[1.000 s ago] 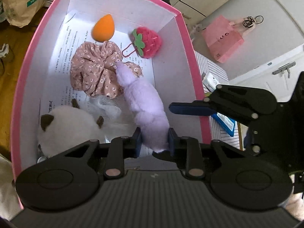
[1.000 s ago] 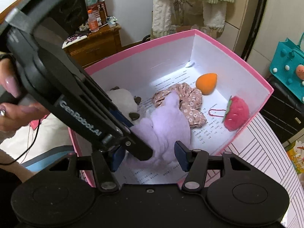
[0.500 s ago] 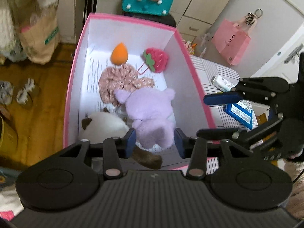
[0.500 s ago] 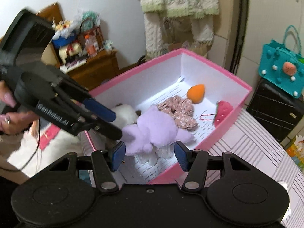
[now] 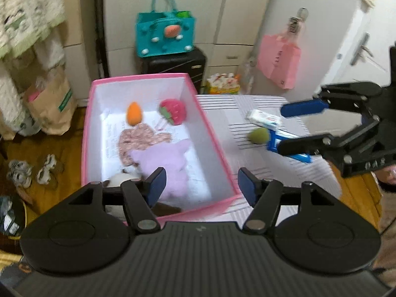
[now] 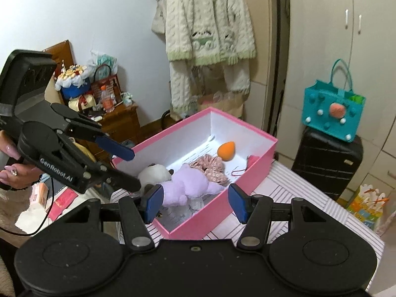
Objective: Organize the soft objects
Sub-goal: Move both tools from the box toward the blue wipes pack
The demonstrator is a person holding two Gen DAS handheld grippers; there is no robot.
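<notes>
Both of my grippers are empty. The left gripper (image 5: 199,185) has just been opening its jaws, and nothing sits between them; the purple plush (image 5: 165,165) lies loose on the floor of the pink box (image 5: 212,133), so I judge the drop done. Right gripper (image 6: 195,201): jaws parted, nothing pinched, the plush only showing behind the gap.

Why things lie as they do: the box is the collecting bin. Already in it are the orange sponge (image 5: 134,113) and the strawberry plush (image 5: 173,112) at the far end, the floral scrunchie (image 5: 141,139) mid-floor, and the white plush (image 6: 154,173) at the near end, touching the purple one. Printed paper lines the bottom.

Relative to my left jaws, the purple plush sits at about 10 o'clock, partly behind the left finger and below it, inside the box. From the right jaws it lies at about 11 o'clock, just past the near wall.

Still out on the striped worktop (image 5: 222,104): a green ball (image 5: 259,135), at about 1 o'clock from the left jaws and close under the right gripper in that view. It lies beside a white packet (image 5: 263,118) and a blue packet (image 5: 300,157). I judge the ball the likely next pick, if it is soft; the blur leaves that open.
</notes>
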